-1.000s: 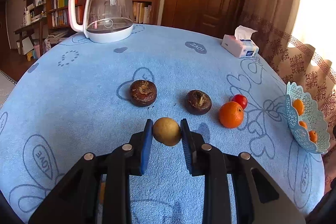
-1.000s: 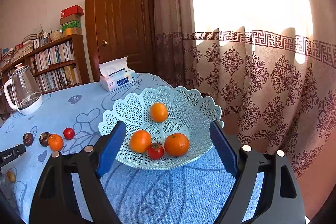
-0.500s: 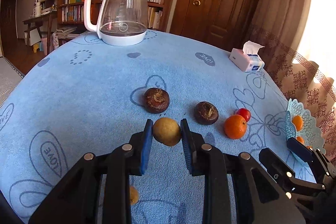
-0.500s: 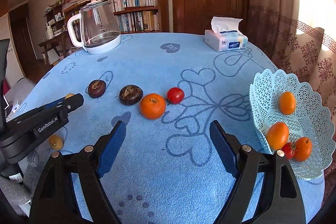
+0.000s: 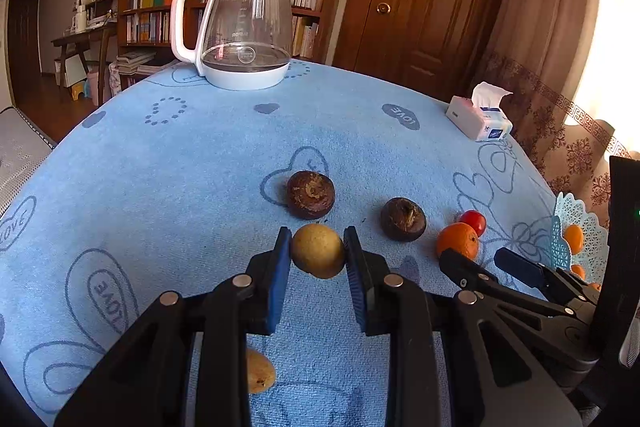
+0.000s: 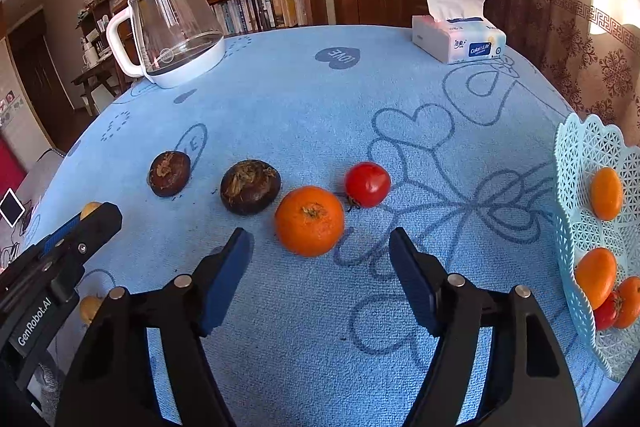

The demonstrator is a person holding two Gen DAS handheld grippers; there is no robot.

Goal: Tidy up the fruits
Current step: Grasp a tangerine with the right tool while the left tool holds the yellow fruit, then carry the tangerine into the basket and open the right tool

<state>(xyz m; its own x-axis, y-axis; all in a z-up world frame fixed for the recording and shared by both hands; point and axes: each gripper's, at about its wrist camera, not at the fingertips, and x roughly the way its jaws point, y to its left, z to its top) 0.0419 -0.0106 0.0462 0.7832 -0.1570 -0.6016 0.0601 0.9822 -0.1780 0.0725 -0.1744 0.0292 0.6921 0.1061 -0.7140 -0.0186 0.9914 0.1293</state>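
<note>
Two grippers, one fruit in hand, one lined up

Left gripper (image 5: pixel 317 255) clamped on a small yellow-brown fruit (image 5: pixel 318 256) lifted off the blue tablecloth (image 5: pixel 200 155); right gripper (image 6: pixel 320 263) spread wide just short of the orange (image 6: pixel 309 221), nothing in it; tomato (image 6: pixel 367 184) touching or nearly touching that orange — could get knocked rolling; round fruit might squirt out of flat pads on the way to the basket (image 6: pixel 576 227) at the table edge — tippy-looking.
</note>
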